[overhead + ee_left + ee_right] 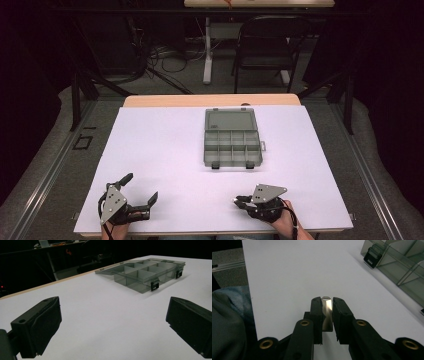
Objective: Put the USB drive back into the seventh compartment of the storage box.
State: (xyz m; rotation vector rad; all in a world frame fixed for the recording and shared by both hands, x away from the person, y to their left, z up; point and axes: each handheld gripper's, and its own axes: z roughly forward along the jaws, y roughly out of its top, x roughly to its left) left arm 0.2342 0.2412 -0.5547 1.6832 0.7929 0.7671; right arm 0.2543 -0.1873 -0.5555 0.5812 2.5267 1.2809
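Observation:
A grey see-through compartment box (232, 145) lies with its lid flat open at the middle of the white table (165, 150). Its several compartments look bare. My left gripper (142, 186) rests near the front left edge, jaws wide open with nothing between them; its own view shows the gripper (113, 312) facing the box (145, 272) across bare table. At the front right, my right gripper (239, 201) is shut on a small shiny metal piece (327, 306), held upright between the pads of this gripper (327, 302). The box's latch corner (397, 262) lies ahead and to the right of it.
Beyond the table's far edge stand a black chair (265, 45), the white leg of another table (207, 50) and loose cables (165, 55) on the floor. Blue trouser cloth (227, 322) shows just past the front table edge.

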